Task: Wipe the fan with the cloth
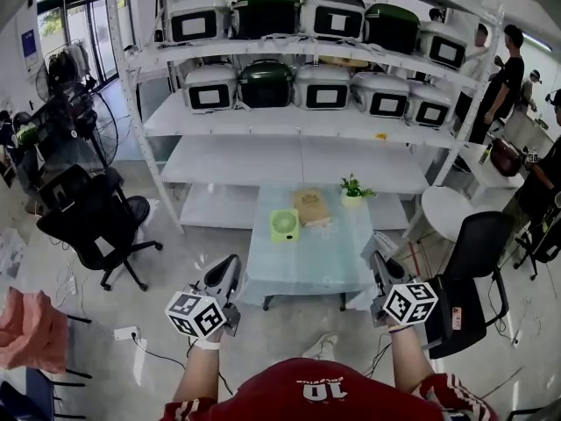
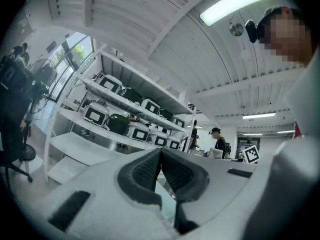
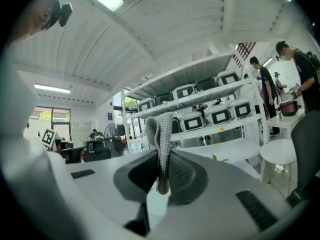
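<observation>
Head view: my left gripper (image 1: 228, 272) and right gripper (image 1: 378, 268) hover at the table's (image 1: 298, 274) near edge, with the little green fan (image 1: 283, 225) further back on it. 
Left gripper view: jaws pressed together, empty. 
Right gripper view: jaws pinching the grey cloth (image 3: 162, 131).

**One number legible, on a shirt**

White digits, a 1 and a 0, stand on the red shirt (image 1: 368, 395) at the bottom of the head view. The square black-and-white markers on the cubes of the left gripper (image 1: 230, 263) and right gripper (image 1: 375, 260) carry patterns, not letters. A small red label (image 1: 456, 317) on the black office chair (image 1: 478, 244) and a blue wall sign (image 1: 29, 42) are too small to read.
</observation>
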Tool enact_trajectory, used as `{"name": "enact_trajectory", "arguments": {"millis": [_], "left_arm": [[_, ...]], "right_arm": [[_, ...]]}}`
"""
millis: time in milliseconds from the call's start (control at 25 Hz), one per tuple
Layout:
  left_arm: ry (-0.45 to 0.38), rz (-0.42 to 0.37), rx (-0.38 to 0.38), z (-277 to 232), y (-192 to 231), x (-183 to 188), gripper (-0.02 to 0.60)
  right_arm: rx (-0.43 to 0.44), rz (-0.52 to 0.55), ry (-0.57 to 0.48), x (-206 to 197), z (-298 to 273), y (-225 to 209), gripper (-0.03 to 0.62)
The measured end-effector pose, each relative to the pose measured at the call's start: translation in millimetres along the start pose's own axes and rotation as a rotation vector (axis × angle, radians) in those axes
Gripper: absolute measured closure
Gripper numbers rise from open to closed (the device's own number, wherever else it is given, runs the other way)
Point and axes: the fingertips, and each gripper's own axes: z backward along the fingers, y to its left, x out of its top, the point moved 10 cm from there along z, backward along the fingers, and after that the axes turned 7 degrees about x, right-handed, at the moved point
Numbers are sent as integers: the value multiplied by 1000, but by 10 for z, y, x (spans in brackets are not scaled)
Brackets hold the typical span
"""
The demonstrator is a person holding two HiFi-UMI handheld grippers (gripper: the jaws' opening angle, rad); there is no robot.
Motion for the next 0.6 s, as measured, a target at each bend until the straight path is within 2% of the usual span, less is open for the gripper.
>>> {"name": "enact_trajectory", "arguments": {"millis": [240, 440, 600], "left_arm": [[-42, -45, -57, -91, -312, 172, 577], [-67, -115, -15, -137, -396, 209, 577], [-69, -169, -12, -139, -493, 197, 577]], "right_arm": [[0, 26, -52, 240, 128, 76, 568], [26, 98, -54, 399, 134, 224, 568], [38, 107, -66, 496, 162, 329, 568]]}}
